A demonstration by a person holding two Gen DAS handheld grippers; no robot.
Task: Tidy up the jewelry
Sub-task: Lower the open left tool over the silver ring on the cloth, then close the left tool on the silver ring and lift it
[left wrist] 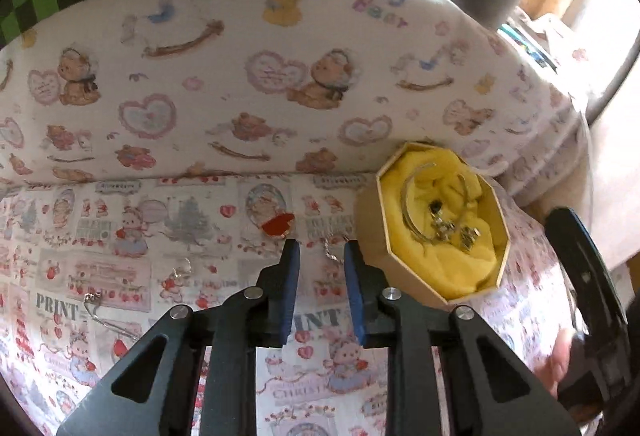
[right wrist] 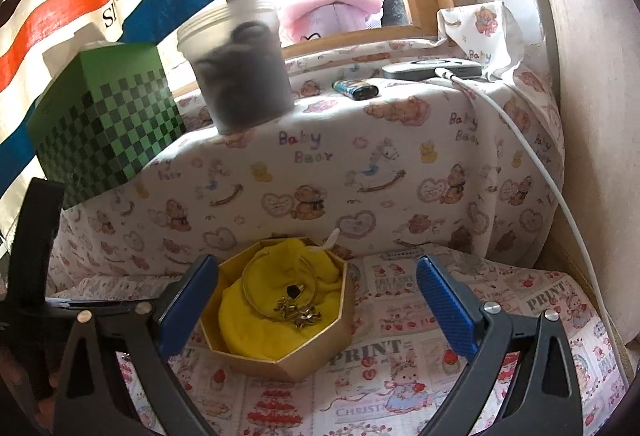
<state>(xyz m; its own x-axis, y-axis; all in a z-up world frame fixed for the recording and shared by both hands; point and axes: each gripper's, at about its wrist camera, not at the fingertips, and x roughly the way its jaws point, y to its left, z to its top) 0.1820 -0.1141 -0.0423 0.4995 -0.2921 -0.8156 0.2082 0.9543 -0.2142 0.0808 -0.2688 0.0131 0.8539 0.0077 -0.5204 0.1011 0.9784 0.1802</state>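
An octagonal gold box (left wrist: 372, 220) lined with yellow cloth holds bangles and small gold and black pieces (left wrist: 448, 226). It also shows in the right wrist view (right wrist: 316, 360), with the jewelry (right wrist: 298, 306) inside. My left gripper (left wrist: 320, 256) is partly open and empty, just left of the box, with a thin silver chain piece (left wrist: 331, 251) on the cloth between its fingertips. A red heart piece (left wrist: 279, 225), a small silver piece (left wrist: 182, 268) and a silver chain (left wrist: 96, 306) lie on the cloth to its left. My right gripper (right wrist: 316, 276) is wide open and empty, over the box.
The printed cloth covers the surface and a raised ledge behind. On the ledge stand a green checkered box (right wrist: 108, 124), a plastic tub (right wrist: 240, 68), a lighter (right wrist: 356, 89) and a device with a white cable (right wrist: 520, 140). The right gripper's frame (left wrist: 588, 288) sits right of the box.
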